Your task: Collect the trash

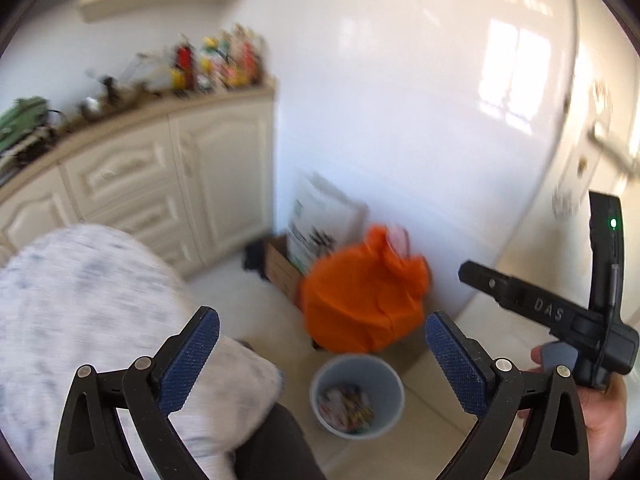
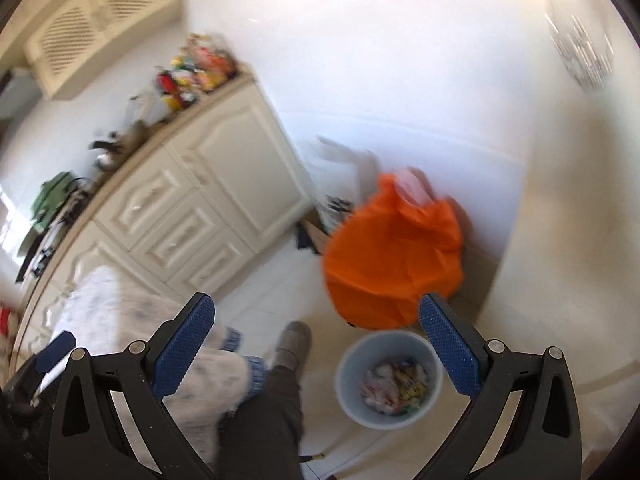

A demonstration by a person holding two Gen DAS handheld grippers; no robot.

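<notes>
**Trash sits in the bin**

Trash (image 2: pixel 394 386), a crumpled mix of white, red and yellow wrappers, fills the bottom of your round grey plastic bin (image 2: pixel 348 380) on the pale tiled floor, just below an orange bag (image 2: pixel 392 264). Your left gripper (image 1: pixel 322 358) and right gripper (image 2: pixel 316 350) both gape wide, holding nothing.

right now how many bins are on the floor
1: a grey bin on the tiled floor in front of the orange bag, holding mixed trash. Others may be hidden behind the bag.
</notes>
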